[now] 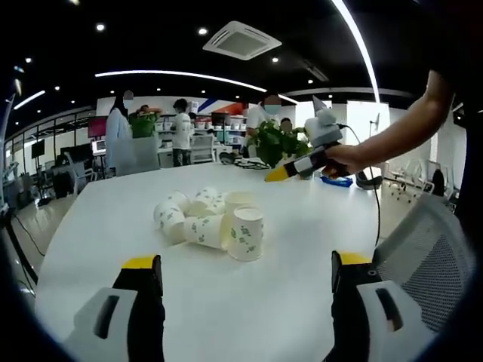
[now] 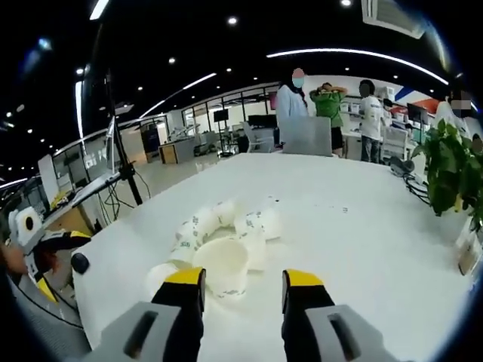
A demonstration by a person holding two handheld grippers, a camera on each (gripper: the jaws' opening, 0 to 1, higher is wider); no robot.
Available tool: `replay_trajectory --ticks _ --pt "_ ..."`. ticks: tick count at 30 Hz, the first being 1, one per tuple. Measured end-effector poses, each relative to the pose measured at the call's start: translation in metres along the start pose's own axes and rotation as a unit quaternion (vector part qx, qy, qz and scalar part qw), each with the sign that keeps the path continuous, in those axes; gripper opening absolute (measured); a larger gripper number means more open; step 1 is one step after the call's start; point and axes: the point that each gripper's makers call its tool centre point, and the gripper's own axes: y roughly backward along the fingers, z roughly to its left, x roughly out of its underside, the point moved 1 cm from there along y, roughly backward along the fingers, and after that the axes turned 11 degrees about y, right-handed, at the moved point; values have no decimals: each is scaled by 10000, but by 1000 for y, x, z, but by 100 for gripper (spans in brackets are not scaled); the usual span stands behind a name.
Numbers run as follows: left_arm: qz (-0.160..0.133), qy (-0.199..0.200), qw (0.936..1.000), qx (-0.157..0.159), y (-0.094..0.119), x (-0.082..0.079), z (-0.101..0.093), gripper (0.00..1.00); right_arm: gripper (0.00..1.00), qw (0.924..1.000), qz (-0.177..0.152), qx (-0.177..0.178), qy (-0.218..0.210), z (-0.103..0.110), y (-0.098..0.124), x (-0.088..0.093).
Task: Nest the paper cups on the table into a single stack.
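Paper cups (image 1: pixel 207 219) lie in a loose heap mid-table (image 1: pixel 302 286), mostly tipped over, one upside down, none nested yet. Left gripper (image 1: pixel 245 283) waits short of them, jaws wide apart. Right gripper (image 2: pixel 243 290) hovers above an open-mouthed cup (image 2: pixel 223 264), jaws parted, holding nothing, likely lining up a pick.

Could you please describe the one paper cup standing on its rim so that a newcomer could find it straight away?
Start at the big white table and find the cluster of paper cups near its middle. In the left gripper view, the upside-down cup stands at the cluster's near right edge, while its neighbours lie on their sides.
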Motion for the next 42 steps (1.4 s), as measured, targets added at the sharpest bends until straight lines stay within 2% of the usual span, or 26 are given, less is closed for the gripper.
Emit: replay_trajectory --ticks 10,30,42 --pt "28 5 10000 -24 0 1 2 92 30 9998 183 -29 59 -3 -11 0" --pt "66 12 10000 -12 -1 1 -3 92 22 9983 546 -148 163 1 -39 6" --pt "47 58 10000 -28 -1 4 3 91 16 9966 789 -144 166 -5 -52 10"
